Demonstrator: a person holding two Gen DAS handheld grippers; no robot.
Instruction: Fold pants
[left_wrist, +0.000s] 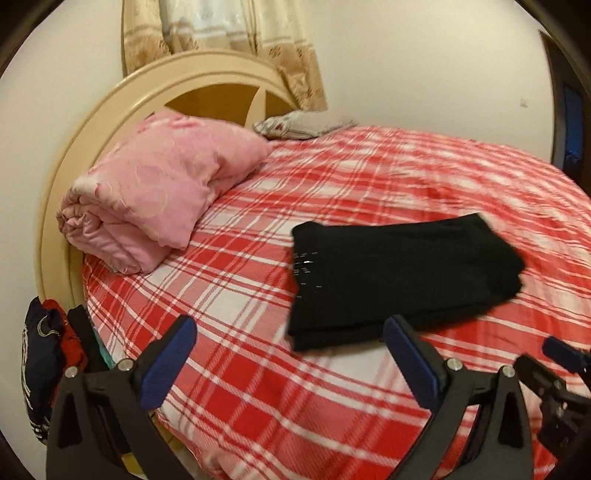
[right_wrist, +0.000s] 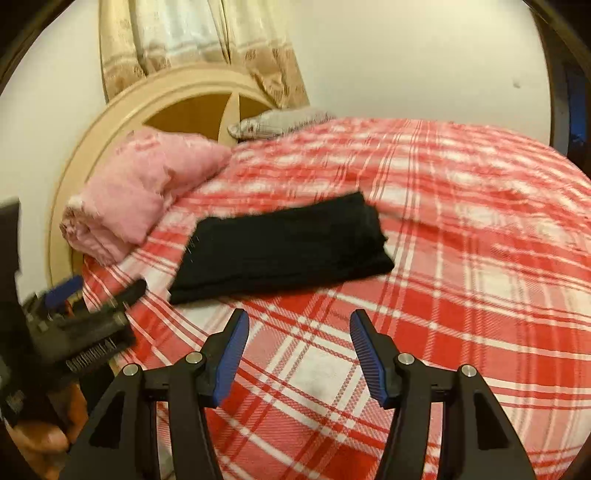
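Note:
Black pants lie folded into a flat rectangle on the red and white plaid bed. In the right wrist view the pants lie just beyond the fingers. My left gripper is open and empty, held above the sheet just short of the near edge of the pants. My right gripper is open and empty, a little back from the pants. The left gripper also shows at the left edge of the right wrist view; the right gripper shows at the right edge of the left wrist view.
A folded pink quilt lies at the head of the bed by the round cream headboard. A grey pillow sits behind it. Dark and red clothes are piled beside the bed at the left. A curtain hangs behind.

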